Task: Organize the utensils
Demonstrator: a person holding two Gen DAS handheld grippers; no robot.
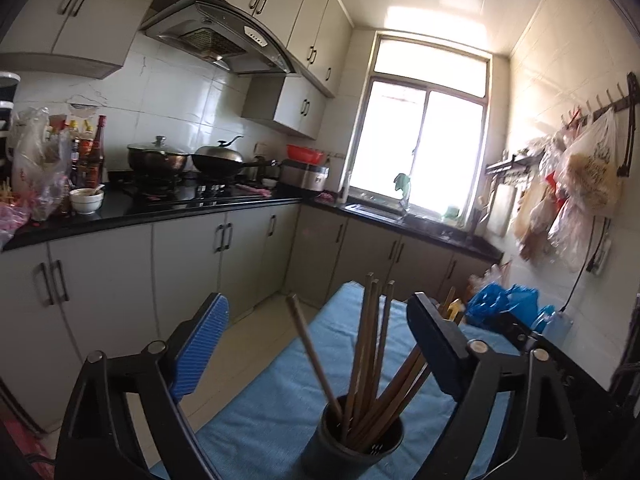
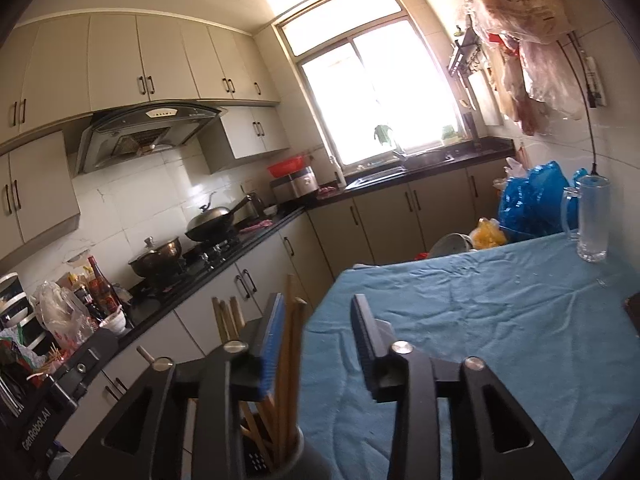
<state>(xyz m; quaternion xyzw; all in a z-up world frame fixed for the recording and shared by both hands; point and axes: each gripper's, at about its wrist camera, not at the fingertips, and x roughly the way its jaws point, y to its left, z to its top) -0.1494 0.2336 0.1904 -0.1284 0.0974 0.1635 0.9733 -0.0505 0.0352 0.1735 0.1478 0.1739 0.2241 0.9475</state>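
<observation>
A dark round holder (image 1: pixel 360 436) full of wooden chopsticks (image 1: pixel 370 356) stands upright on the blue cloth (image 1: pixel 280 392) that covers the table, close to the table's near edge and toward its left side, the side facing the kitchen worktop (image 1: pixel 160 208). The chopsticks lean apart in the holder; one slants out to the left while the rest rise in a bunch. The left gripper (image 1: pixel 318 320) has its jaws spread wide on either side of the holder and the sticks, with clear gaps on both sides, so it grips nothing. In the right wrist view the right gripper (image 2: pixel 318 316) has its jaws partly apart over bare cloth, nothing between them; the holder (image 2: pixel 276 456) sits just to the left of its left finger and the sticks (image 2: pixel 288 344) rise behind that finger. A clear glass mug (image 2: pixel 592 220) stands near the table's far right corner, and blue plastic bags (image 2: pixel 532 200) lie just beyond the far edge. On the worktop along the left wall are a lidded pot (image 1: pixel 158 156), a wok (image 1: pixel 220 158), sauce bottles (image 1: pixel 90 152) and a white bowl (image 1: pixel 87 200).
</observation>
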